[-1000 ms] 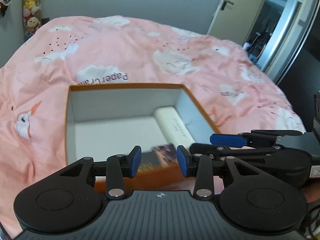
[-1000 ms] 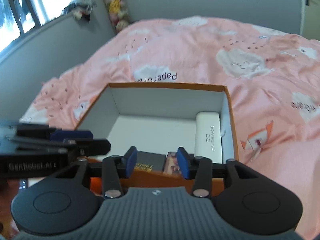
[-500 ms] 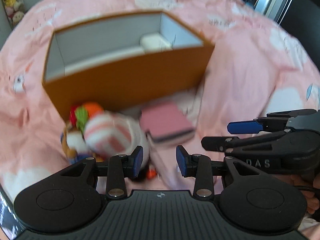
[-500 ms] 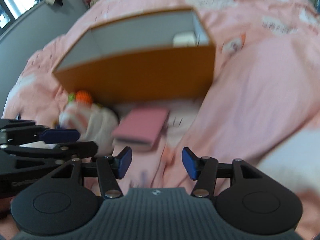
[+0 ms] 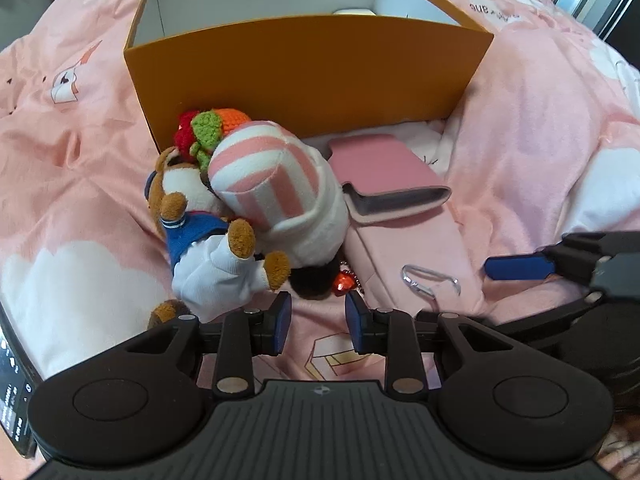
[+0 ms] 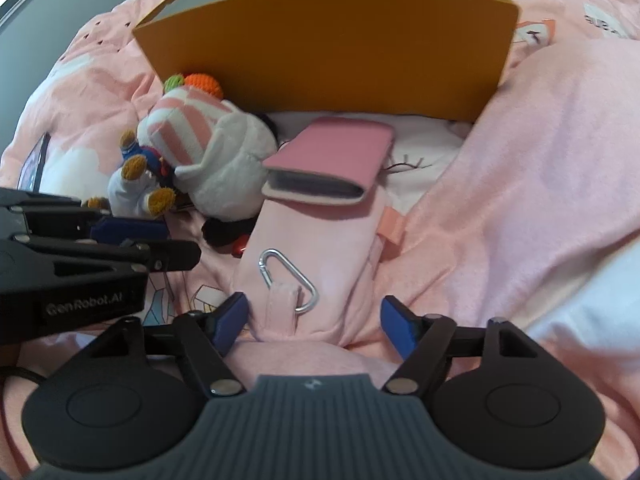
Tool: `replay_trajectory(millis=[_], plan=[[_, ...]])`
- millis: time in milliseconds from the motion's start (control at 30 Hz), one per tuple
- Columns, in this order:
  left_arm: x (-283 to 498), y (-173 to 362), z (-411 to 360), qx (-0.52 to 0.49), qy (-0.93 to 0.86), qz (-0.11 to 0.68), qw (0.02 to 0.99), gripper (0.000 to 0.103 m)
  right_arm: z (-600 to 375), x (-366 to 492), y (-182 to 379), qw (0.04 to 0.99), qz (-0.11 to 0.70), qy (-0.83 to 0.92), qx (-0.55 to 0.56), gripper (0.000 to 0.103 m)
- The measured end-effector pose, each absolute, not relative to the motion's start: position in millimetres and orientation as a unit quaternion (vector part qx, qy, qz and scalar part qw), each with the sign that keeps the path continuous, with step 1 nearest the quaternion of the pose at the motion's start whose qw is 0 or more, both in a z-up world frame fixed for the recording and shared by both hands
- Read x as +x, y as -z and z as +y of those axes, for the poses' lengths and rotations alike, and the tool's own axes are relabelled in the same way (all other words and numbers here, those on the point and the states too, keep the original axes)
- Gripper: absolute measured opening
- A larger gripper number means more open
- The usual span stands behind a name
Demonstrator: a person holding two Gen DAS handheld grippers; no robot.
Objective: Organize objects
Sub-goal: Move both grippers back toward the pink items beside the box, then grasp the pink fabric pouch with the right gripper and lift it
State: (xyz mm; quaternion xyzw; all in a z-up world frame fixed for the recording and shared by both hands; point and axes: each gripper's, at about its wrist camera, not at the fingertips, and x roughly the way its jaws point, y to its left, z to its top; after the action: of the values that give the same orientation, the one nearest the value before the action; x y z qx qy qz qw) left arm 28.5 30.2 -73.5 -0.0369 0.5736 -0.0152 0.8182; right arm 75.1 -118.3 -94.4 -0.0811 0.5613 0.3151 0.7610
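From the left wrist view, the left tool [image 5: 318,322] hangs low over the bed [image 5: 72,168], its narrow jaws closing with nothing between them. Using the orange box [image 5: 304,68] as the landmark: a pile of plush toys [image 5: 256,208] lies against the box's near wall toward its left corner, and a pink pouch [image 5: 384,170] lies just in front of that wall, beside the toys. A white item [image 5: 354,11] already sits inside the box at its far side.

From the right wrist view, the right tool [image 6: 314,322] has wide jaws that are opening, straddling the near end of a pale pink bag [image 6: 320,264] with a silver carabiner [image 6: 286,278]; the pads do not press it yet. The bag runs from the tool toward the box, under the pouch.

This looks like the reach for the next loose item. The next move calls for closing squarely on the bag's soft end, then lifting it over the box's near wall.
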Motion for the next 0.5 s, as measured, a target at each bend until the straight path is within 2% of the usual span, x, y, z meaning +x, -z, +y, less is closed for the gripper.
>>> replay_trajectory(millis=[167, 367, 500], plan=[[28, 74, 37, -0.049, 0.007, 0.571, 0.819, 0.033, -106, 68, 101, 0.754, 0.56, -0.324, -0.115, 0.078], [27, 71, 37, -0.054, 0.013, 0.565, 0.824, 0.033, -113, 61, 91, 0.773, 0.534, -0.324, -0.107, 0.059], [23, 61, 34, -0.061, 0.042, 0.54, 0.838, 0.033, -129, 55, 62, 0.812, 0.487, -0.306, -0.097, 0.054]])
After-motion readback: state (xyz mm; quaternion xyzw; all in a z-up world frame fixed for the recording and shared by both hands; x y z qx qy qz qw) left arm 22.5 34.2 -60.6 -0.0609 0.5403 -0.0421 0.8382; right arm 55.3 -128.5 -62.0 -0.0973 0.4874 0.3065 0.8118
